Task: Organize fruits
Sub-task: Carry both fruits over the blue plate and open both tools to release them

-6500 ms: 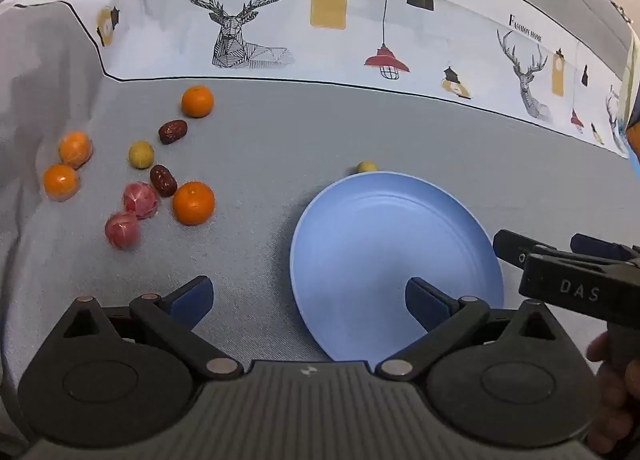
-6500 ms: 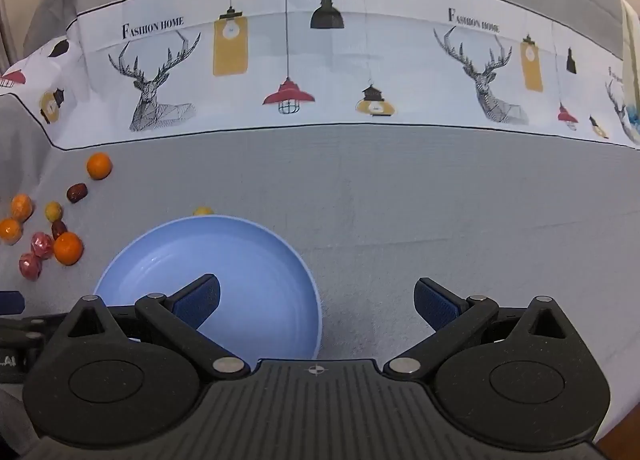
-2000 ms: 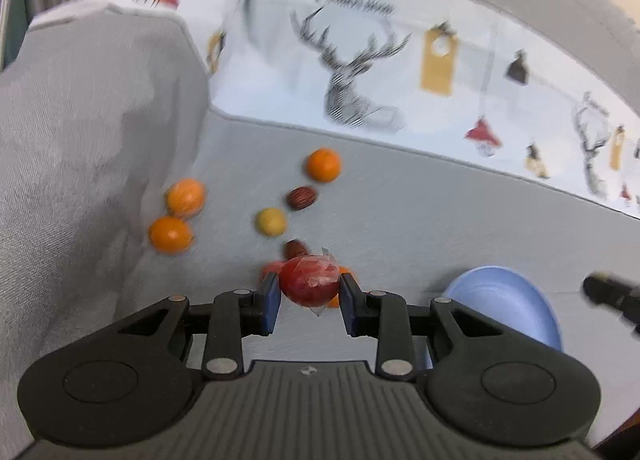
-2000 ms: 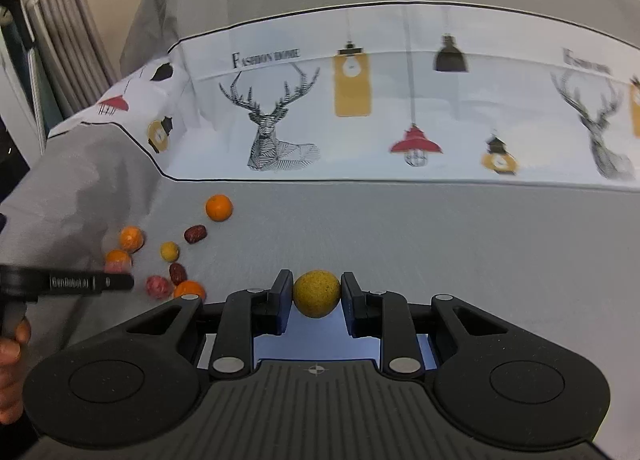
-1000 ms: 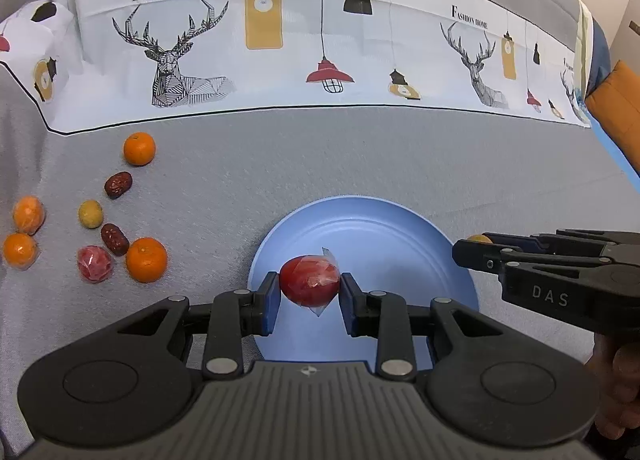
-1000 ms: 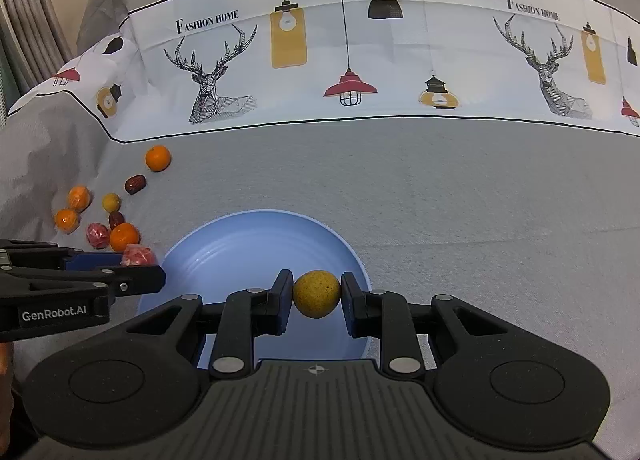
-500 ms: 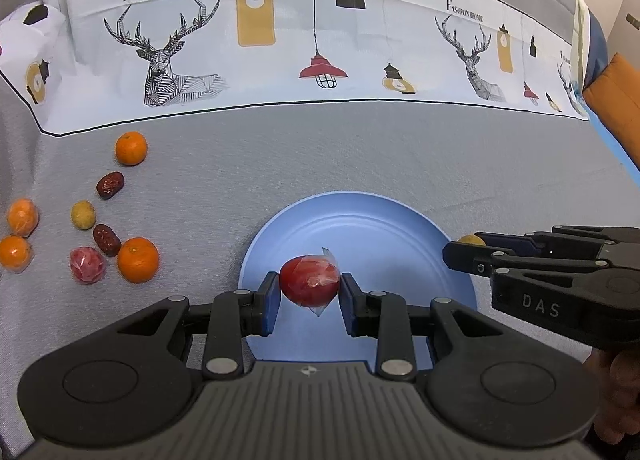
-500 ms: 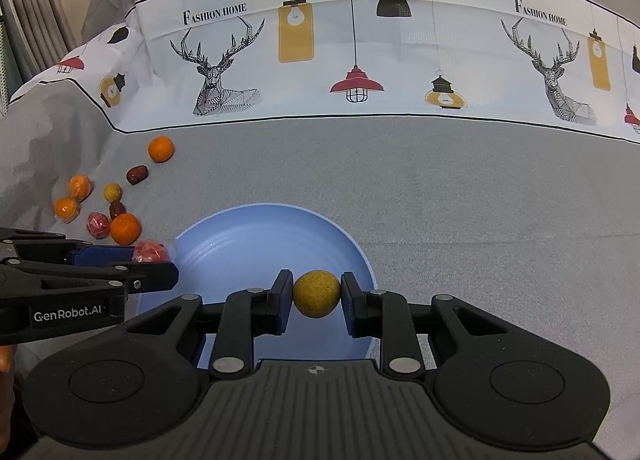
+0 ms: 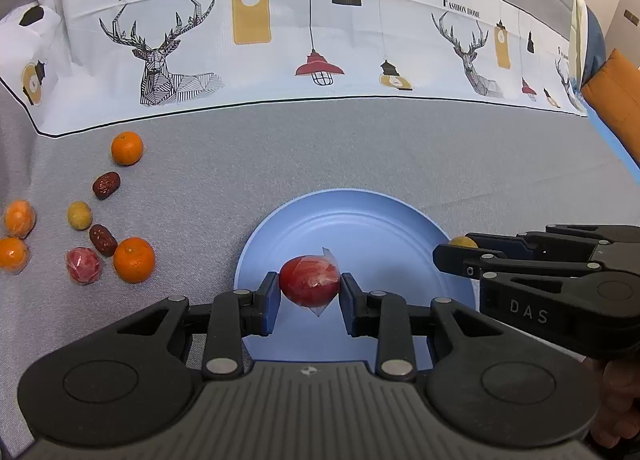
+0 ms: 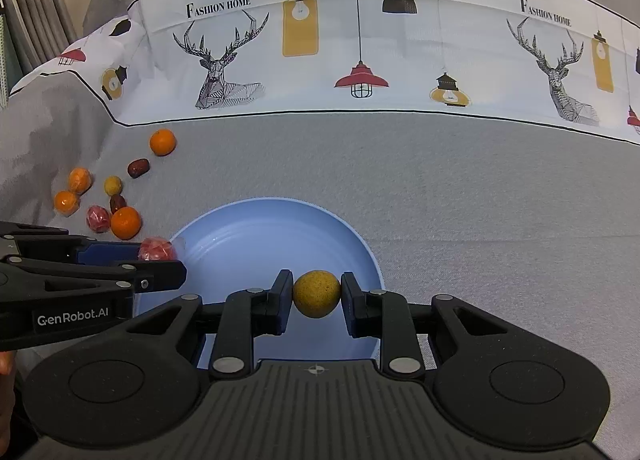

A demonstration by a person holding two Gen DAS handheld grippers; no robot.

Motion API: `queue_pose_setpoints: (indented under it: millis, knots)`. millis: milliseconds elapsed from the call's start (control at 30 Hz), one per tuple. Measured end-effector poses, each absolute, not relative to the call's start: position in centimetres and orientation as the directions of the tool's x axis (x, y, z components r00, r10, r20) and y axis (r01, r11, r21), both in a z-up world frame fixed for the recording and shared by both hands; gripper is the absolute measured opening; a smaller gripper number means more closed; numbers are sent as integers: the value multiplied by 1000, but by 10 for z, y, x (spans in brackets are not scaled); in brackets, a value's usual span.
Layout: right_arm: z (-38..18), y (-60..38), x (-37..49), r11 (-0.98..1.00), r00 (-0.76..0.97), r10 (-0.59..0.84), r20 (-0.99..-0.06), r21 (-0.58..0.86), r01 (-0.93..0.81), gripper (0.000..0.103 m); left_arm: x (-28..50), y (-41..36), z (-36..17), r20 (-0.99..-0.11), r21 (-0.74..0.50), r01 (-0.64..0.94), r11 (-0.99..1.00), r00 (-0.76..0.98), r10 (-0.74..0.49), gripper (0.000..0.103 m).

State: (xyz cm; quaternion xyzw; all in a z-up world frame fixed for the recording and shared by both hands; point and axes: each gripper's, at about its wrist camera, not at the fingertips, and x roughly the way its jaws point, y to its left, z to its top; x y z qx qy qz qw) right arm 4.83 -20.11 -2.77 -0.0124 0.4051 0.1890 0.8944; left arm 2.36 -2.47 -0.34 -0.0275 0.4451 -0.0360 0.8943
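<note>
My left gripper is shut on a red plastic-wrapped fruit and holds it over the near part of the blue plate. My right gripper is shut on a small yellow round fruit, over the plate's near right part. The right gripper also shows at the plate's right rim in the left wrist view. The left gripper shows at the plate's left rim in the right wrist view.
Loose fruit lies on the grey cloth left of the plate: several oranges, two dark red dates, a small yellow fruit and a wrapped red fruit. A printed white cloth band runs along the back.
Both grippers have edged a little further over the plate with their fruit still held. The loose fruit has not moved.
</note>
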Motion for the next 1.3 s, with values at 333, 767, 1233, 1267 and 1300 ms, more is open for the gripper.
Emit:
queue_pose_setpoints:
  millis: [333,767,1233,1267,1300]
  knots:
    - [-29,-200,49,929,597,323,-734,127,-346,27,24,-26,-4,-795,-79,41,996,600,-88,35]
    - [-31,-197,49,929,595,319,-737,121,-349,27,24,-27,-6,-795,-78,44,996,600,-89,35]
    - [-32,-197,48,930,598,316,-736,116,-349,27,24,-29,-6,-794,-77,50,996,601,-92,35]
    - [-31,-197,48,930,599,316,-736,115,-349,27,23,-29,-7,-794,-77,52,996,601,-93,35]
    - [-31,-197,48,930,599,316,-736,115,-349,27,23,-29,-6,-794,-78,51,996,601,-93,35]
